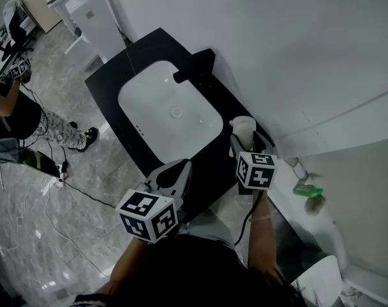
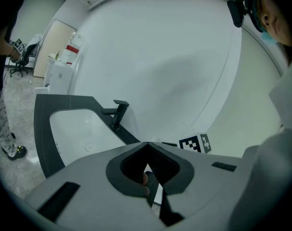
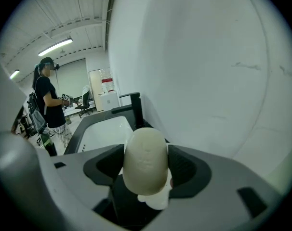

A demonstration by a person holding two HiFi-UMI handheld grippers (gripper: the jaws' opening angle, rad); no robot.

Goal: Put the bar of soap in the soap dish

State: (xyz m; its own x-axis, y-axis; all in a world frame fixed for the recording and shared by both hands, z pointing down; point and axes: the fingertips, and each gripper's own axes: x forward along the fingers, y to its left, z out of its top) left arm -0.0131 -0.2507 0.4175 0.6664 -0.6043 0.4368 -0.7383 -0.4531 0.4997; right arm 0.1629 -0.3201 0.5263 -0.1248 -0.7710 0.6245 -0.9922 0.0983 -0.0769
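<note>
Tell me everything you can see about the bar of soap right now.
The bar of soap is a cream-white oval with rounded edges and a smooth, matt, faintly dimpled face. It stands on end, clamped between the dark pads of the right gripper, one jaw on each side. It sits near the end of the black counter, beside the white basin. Something whiter shows just beneath it, but what it is cannot be told.

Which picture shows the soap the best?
The right gripper view: the bar of soap fills the middle, clamped between the jaws. The head view shows only a small pale shape at the right gripper's tip, too small to be sure. The left gripper view doesn't show it.
</note>
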